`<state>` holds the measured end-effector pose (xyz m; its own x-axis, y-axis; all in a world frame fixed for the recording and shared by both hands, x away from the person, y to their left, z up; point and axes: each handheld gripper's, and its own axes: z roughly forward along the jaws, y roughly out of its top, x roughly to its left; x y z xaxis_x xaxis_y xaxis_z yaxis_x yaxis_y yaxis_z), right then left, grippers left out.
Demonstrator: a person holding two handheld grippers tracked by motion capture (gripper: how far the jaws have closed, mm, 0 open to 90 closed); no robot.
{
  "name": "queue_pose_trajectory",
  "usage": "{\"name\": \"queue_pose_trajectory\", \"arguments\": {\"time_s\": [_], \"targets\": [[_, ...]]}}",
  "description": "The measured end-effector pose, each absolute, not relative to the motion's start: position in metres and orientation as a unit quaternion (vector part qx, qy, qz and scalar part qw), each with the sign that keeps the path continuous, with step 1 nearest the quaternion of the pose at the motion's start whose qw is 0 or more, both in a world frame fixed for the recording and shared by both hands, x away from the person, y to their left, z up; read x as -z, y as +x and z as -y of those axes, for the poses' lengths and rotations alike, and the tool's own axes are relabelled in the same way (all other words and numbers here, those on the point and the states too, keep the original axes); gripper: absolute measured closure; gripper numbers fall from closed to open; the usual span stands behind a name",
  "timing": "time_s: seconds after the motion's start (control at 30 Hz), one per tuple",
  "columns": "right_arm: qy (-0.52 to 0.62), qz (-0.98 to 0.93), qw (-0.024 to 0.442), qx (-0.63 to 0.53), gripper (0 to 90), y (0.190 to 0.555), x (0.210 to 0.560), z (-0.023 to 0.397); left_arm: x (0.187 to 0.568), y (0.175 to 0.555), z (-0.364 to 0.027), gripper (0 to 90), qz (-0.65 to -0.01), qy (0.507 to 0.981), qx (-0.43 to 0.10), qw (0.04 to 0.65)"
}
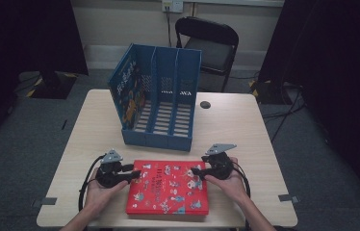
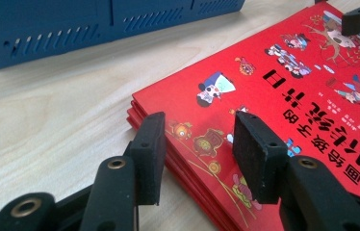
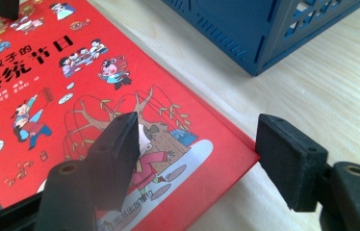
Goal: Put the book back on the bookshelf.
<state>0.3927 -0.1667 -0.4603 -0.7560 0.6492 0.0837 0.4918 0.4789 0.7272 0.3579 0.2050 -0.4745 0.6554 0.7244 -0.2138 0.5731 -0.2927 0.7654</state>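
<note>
Item: red picture book point(image 1: 168, 187), lying flat near the front edge of the table point(image 1: 96, 120), just in front of the blue file rack point(image 1: 161, 96).

Left gripper point(image 1: 137, 174): jaws spread astride the book's left edge, pads not pressing.

Right gripper point(image 1: 195, 172): jaws spread over the right corner, gripping nothing.

Risk, as judged: the flat cover offers little purchase; uneven pinches could skew the book, or catch the top cover alone and let the rest sag.
</note>
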Motion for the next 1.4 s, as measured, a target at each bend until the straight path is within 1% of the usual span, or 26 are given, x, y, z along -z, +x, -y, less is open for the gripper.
{"name": "queue_pose_trajectory", "arguments": {"time_s": [0.13, 0.2, 0.27, 0.37, 0.53, 0.57, 0.63, 0.67, 0.77, 0.93, 1.03, 1.1, 1.23, 1.33, 1.4], "targets": [[0.333, -0.857, 0.104, -0.379, 32.6, 0.387, 0.459, 0.17, 0.475, 0.361, -0.2, 56.2, -0.395, 0.801, -0.103, 0.438], [0.334, -0.858, 0.103, -0.377, 32.6, 0.384, 0.458, 0.172, 0.475, 0.362, -0.199, 56.9, -0.395, 0.801, -0.102, 0.438], [0.333, -0.859, 0.105, -0.375, 32.6, 0.382, 0.458, 0.174, 0.475, 0.366, -0.198, 60.0, -0.392, 0.801, -0.102, 0.441], [0.332, -0.859, 0.104, -0.375, 32.6, 0.375, 0.457, 0.177, 0.475, 0.368, -0.194, 62.3, -0.397, 0.798, -0.102, 0.442], [0.334, -0.859, 0.109, -0.372, 32.6, 0.362, 0.457, 0.182, 0.472, 0.373, -0.183, 63.0, -0.366, 0.817, -0.129, 0.426], [0.333, -0.859, 0.112, -0.372, 33.0, 0.36, 0.456, 0.183, 0.472, 0.374, -0.182, 63.0, -0.368, 0.815, -0.127, 0.43], [0.32, -0.864, 0.124, -0.369, 39.4, 0.356, 0.454, 0.183, 0.473, 0.375, -0.179, 63.3, -0.367, 0.814, -0.13, 0.431], [0.315, -0.864, 0.13, -0.371, 39.1, 0.356, 0.453, 0.182, 0.472, 0.376, -0.179, 63.3, -0.367, 0.814, -0.13, 0.43], [0.316, -0.862, 0.118, -0.378, 36.0, 0.36, 0.452, 0.176, 0.47, 0.379, -0.174, 63.6, -0.367, 0.82, -0.125, 0.421], [0.308, -0.866, 0.1, -0.38, 35.3, 0.37, 0.453, 0.161, 0.47, 0.387, -0.161, 63.8, -0.362, 0.82, -0.123, 0.426], [0.306, -0.868, 0.091, -0.38, 34.9, 0.376, 0.453, 0.154, 0.468, 0.393, -0.154, 63.8, -0.353, 0.829, -0.12, 0.416], [0.306, -0.868, 0.084, -0.383, 34.9, 0.379, 0.454, 0.151, 0.465, 0.396, -0.146, 63.7, -0.345, 0.837, -0.125, 0.405], [0.306, -0.869, 0.075, -0.382, 34.9, 0.378, 0.458, 0.149, 0.468, 0.4, -0.137, 63.0, -0.342, 0.831, -0.12, 0.422], [0.303, -0.869, 0.069, -0.385, 37.0, 0.376, 0.459, 0.15, 0.47, 0.4, -0.138, 61.9, -0.347, 0.827, -0.109, 0.429], [0.301, -0.871, 0.066, -0.384, 39.0, 0.375, 0.459, 0.15, 0.471, 0.399, -0.143, 60.7, -0.354, 0.823, -0.092, 0.434]]}}
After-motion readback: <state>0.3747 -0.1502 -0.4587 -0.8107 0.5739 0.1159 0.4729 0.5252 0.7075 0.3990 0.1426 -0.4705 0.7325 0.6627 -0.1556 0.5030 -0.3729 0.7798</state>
